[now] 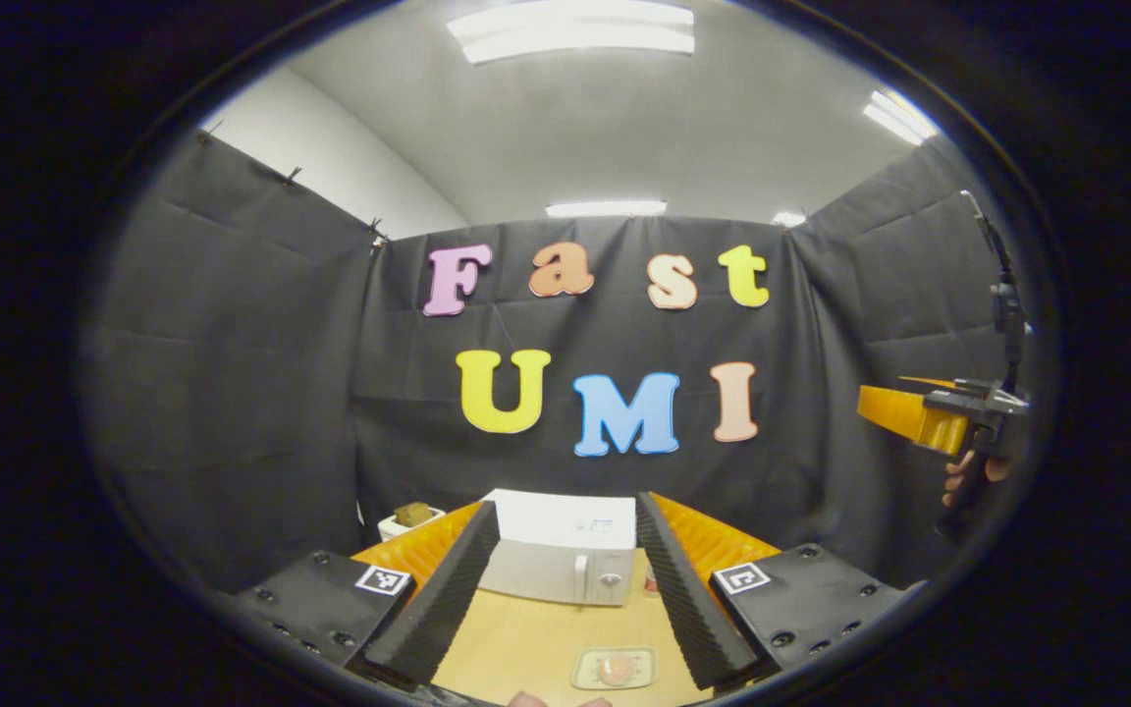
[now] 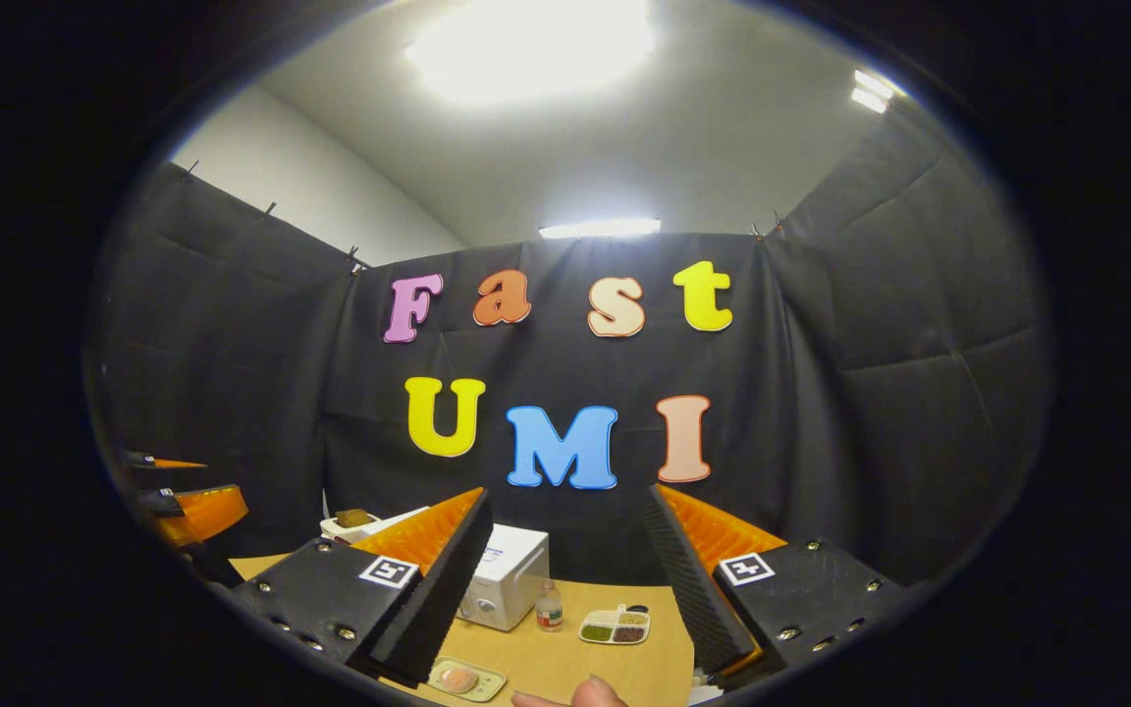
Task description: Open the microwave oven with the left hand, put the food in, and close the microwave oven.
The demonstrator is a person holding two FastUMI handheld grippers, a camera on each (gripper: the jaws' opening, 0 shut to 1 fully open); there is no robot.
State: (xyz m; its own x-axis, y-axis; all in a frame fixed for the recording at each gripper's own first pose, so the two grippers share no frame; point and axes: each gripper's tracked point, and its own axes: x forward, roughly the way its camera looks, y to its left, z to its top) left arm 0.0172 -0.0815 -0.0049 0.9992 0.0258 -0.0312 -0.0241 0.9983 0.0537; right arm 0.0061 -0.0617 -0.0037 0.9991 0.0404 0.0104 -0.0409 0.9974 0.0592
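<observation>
Microwave oven [image 1: 565, 560]: one, white, door shut, standing toward the far edge of the wooden table [image 1: 526, 643]; in the right gripper view it sits at the far left part of the table. One small tray [image 1: 614, 668] lies near the front edge, a little right of the oven's door, and holds a single pinkish piece of food [image 1: 616, 670]. Left of the oven, at the far left corner, one white container [image 1: 408, 520] carries a brown lump. Right of the oven, the right gripper view shows one small bottle [image 2: 549, 606] standing upright just beside it, and farther right one divided dish [image 2: 616, 625] with green, yellowish and dark fillings in separate compartments.

Black cloth walls close the booth on three sides, with a white ceiling and strip lights above.

Two grippers are held above the table. The left gripper [image 1: 565, 599] has its fingers spread wide apart, holding nothing, with the oven framed between them. The right gripper [image 2: 565, 609] is likewise spread wide and empty; in the left gripper view it appears far right, held by a hand [image 1: 968, 476].
</observation>
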